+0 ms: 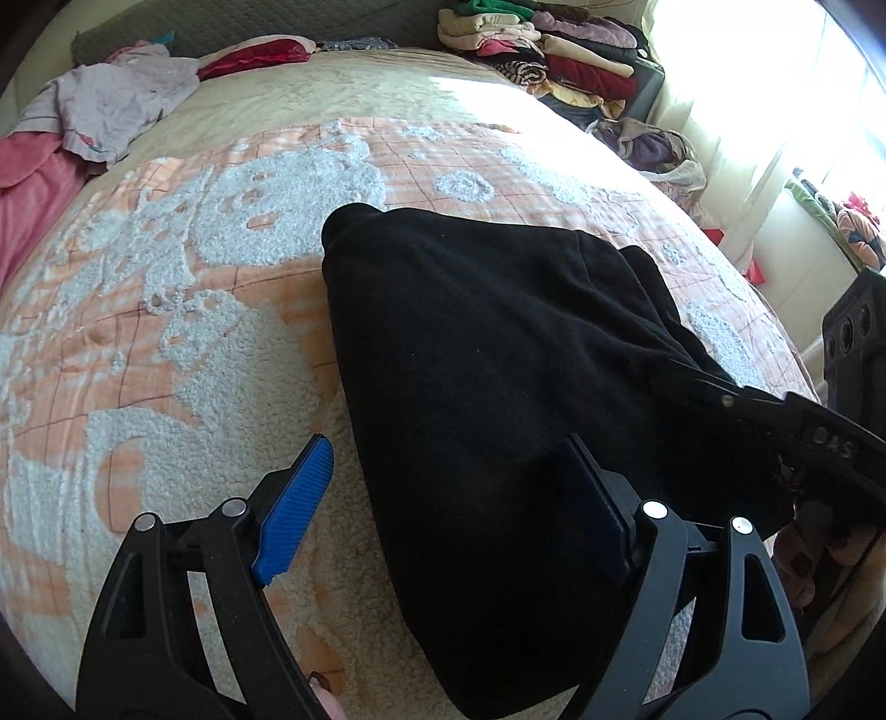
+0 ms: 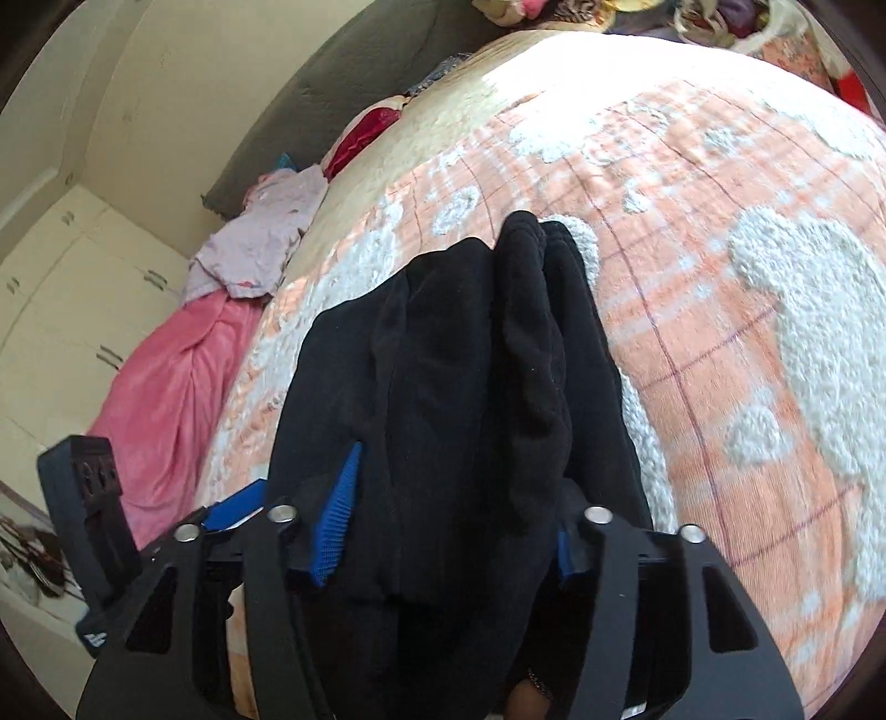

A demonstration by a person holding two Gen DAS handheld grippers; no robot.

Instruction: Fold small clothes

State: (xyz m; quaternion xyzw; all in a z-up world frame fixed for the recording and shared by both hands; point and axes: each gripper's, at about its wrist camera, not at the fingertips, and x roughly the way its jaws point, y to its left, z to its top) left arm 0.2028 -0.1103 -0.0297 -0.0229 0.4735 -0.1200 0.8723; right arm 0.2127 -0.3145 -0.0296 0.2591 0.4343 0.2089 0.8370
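Observation:
A black garment lies bunched on the orange and white fleece blanket that covers the bed. My left gripper stands open at its near edge. The left blue pad is over bare blanket and the right pad rests on the black cloth. In the right wrist view the black garment fills the gap between the fingers, and my right gripper is shut on a thick fold of it. My right gripper's finger shows at the garment's right edge. My left gripper's body shows at the lower left.
Stacks of folded clothes sit at the bed's far right corner, with a bag of clothes beside them. A lilac garment and a pink blanket lie at the far left. White cupboards stand beyond the bed.

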